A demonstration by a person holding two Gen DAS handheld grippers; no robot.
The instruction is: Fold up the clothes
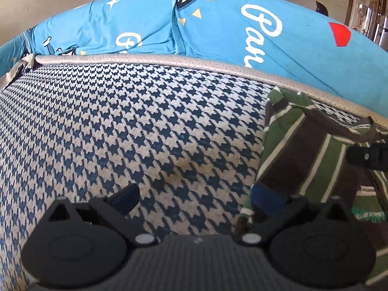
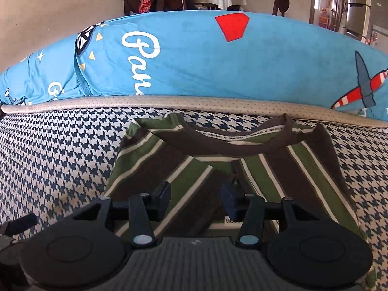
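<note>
Both tongs gape: the right gripper [image 2: 196, 200] over the folded green-and-brown striped knit shirt [image 2: 303, 169], whose near hem it hides; the left gripper [image 1: 196, 200] over houndstooth weave [image 1: 121, 121].

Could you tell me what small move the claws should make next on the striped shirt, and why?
Probably lower the right claw, which is open over the striped shirt, to pinch its near edge. The sleeves already look folded in, and the left claw is open at the shirt's left side, holding nothing.

Left gripper [image 1: 194, 198] held low with jaws spread wide; right gripper [image 2: 196, 197] likewise, jaws parted.
</note>
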